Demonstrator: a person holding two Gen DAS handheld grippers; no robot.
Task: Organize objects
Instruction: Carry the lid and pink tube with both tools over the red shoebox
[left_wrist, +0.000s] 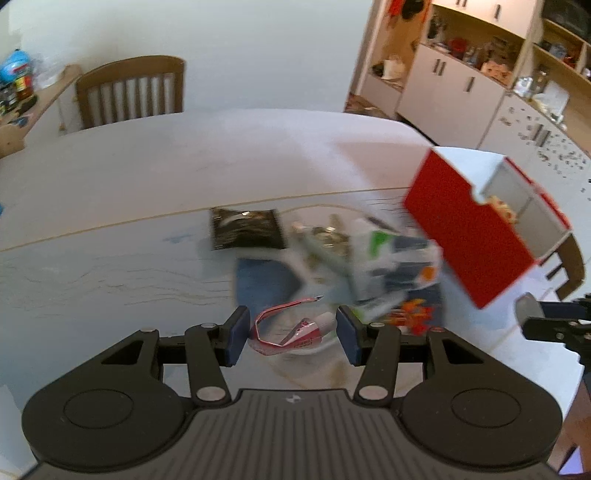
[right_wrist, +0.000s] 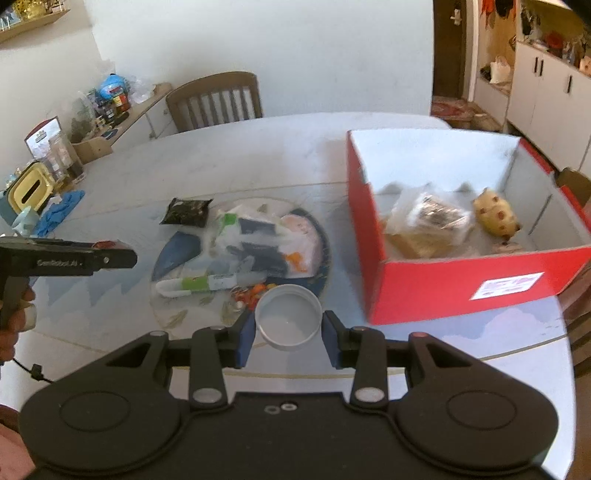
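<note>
the left gripper (left_wrist: 291, 334) holds a crumpled pink wrapper (left_wrist: 291, 332) between its pads, above the table (left_wrist: 110, 184). the right gripper (right_wrist: 289, 334) clamps a white lid (right_wrist: 289, 316). a red box (right_wrist: 461, 280) with snacks inside sits to the right of a heap of packets (right_wrist: 251, 243).

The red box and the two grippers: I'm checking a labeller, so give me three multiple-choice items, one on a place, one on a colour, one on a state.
1. Where does the yellow spotted toy lie?
A. on the chair
B. inside the red box
C. under the black packet

2. What colour are the gloves on the table?
A. blue
B. orange
C. white

3. What does the right gripper hold?
A. nothing
B. a tube
C. a white round lid

Answers:
1 B, it rests on the box floor beside a clear bag.
2 A, they lie crumpled by the far left edge.
3 C, the lid sits between its pads.
</note>
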